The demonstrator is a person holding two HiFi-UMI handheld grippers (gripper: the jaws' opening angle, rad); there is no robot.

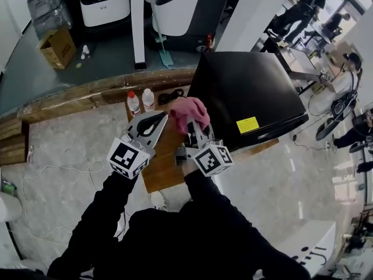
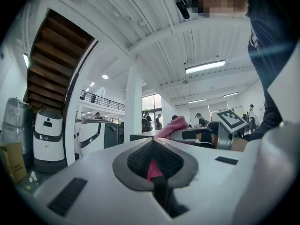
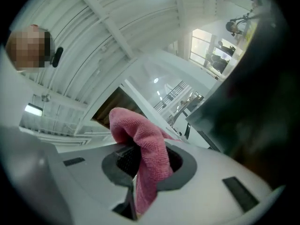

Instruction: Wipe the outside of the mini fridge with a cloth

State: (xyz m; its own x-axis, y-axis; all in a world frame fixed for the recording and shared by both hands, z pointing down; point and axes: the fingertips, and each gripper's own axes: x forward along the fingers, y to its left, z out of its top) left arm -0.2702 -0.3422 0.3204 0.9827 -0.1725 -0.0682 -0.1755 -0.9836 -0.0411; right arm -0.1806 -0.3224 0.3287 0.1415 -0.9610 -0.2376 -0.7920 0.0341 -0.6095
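The black mini fridge stands on a low wooden table, with a yellow label near its front edge. My right gripper is shut on a pink cloth, held up just left of the fridge's side wall. In the right gripper view the cloth bulges out between the jaws of that gripper, and the dark fridge fills the right side. My left gripper is beside it on the left, jaws together and holding nothing. Past its jaws, the left gripper view shows the cloth.
Two small white bottles and a black cable lie at the table's far end. White service robots, a cardboard box and a mop stand beyond. People are at the right. A white cord lies on the floor.
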